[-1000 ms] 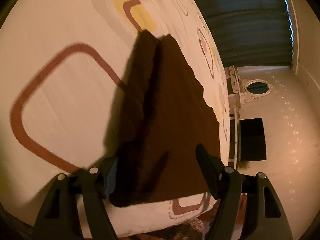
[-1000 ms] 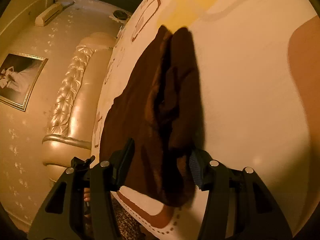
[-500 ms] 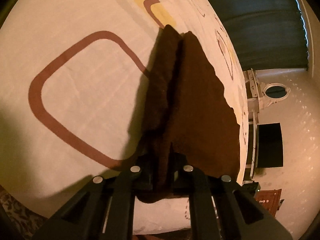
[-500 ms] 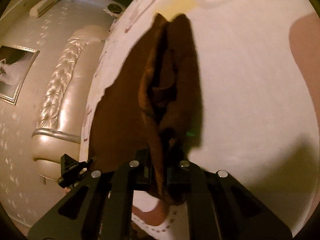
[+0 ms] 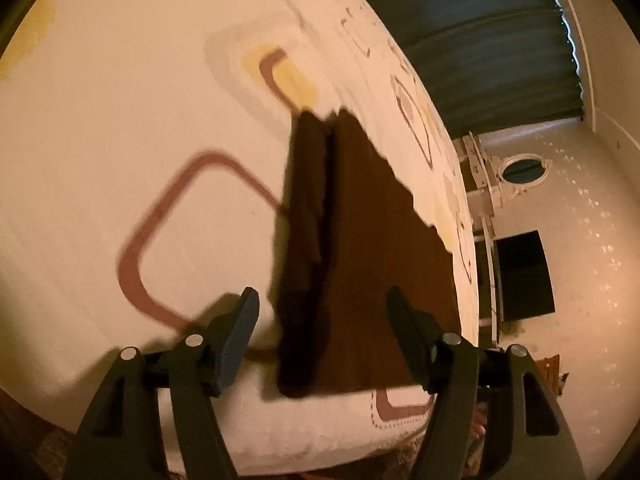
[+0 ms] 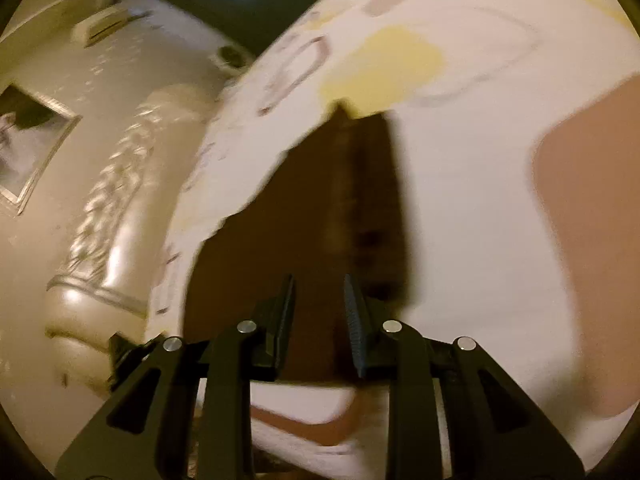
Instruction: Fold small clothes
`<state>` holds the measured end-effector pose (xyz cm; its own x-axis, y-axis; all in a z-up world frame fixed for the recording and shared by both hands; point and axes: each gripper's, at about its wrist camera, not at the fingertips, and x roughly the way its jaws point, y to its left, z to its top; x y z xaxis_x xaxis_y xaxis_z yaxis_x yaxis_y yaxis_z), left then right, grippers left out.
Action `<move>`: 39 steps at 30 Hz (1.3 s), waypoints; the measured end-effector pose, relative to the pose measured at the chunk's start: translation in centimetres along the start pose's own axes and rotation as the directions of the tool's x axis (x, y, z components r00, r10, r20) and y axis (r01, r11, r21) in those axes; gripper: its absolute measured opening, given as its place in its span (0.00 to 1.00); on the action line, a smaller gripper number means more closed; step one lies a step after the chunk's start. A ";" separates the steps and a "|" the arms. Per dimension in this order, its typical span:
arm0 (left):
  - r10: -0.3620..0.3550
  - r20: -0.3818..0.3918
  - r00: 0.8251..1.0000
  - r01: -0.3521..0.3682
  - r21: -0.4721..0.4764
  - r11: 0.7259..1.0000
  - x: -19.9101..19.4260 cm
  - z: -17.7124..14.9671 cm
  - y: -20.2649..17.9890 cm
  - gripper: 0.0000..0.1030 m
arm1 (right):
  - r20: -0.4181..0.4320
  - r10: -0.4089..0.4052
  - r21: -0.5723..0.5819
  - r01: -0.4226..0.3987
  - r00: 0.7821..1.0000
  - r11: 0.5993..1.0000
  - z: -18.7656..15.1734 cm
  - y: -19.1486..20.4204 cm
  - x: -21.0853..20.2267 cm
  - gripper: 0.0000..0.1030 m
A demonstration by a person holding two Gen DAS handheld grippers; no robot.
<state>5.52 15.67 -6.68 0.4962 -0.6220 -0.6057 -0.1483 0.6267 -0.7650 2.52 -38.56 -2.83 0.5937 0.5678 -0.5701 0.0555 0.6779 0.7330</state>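
A dark brown cloth [image 5: 360, 248] lies flat on the bed, with one long side folded over into a thicker strip [image 5: 302, 232]. My left gripper [image 5: 322, 320] is open and empty, its fingers on either side of the cloth's near end, above it. In the right wrist view the same cloth [image 6: 320, 208] is blurred. My right gripper [image 6: 318, 312] is partly open with a narrow gap between the jaws, just above the cloth's near edge, holding nothing.
The bed has a white sheet [image 5: 140, 120] with brown and yellow rounded squares. A padded headboard [image 6: 104, 216] and a framed picture [image 6: 28, 140] are on the left. A dark curtain [image 5: 480, 40] and a black screen [image 5: 524, 276] are on the right.
Both grippers were shut on the cloth's near edge half a second ago. Both have let go and pulled back; the left is wide open, the right partly open. The cloth now lies flat.
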 end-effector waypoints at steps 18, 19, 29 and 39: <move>-0.009 -0.068 0.998 0.011 0.026 1.000 6.3 7.0 -1.0 0.73 | -0.329 0.137 -0.038 -0.158 0.935 0.987 -8.1 6.9 13.5 0.31; -0.009 -0.065 0.998 0.011 0.026 1.000 6.5 7.1 -1.0 0.73 | -0.325 0.143 -0.033 -0.162 0.935 0.986 -8.2 6.7 13.6 0.31; 0.021 -0.072 0.997 -0.021 0.007 1.000 6.3 7.5 -1.4 0.73 | -0.319 0.149 -0.034 -0.168 0.936 0.985 -8.8 6.5 13.1 0.30; 0.032 -0.086 0.996 -0.024 0.085 0.996 7.4 7.6 -2.2 0.70 | -0.313 0.155 -0.028 -0.173 0.937 0.985 -9.0 6.6 13.5 0.30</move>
<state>16.05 13.28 -7.80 0.4160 -0.6398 -0.6463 -0.0875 0.6792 -0.7287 3.67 -22.20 -8.98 0.3137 0.7834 -0.5365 -0.0704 0.5827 0.8096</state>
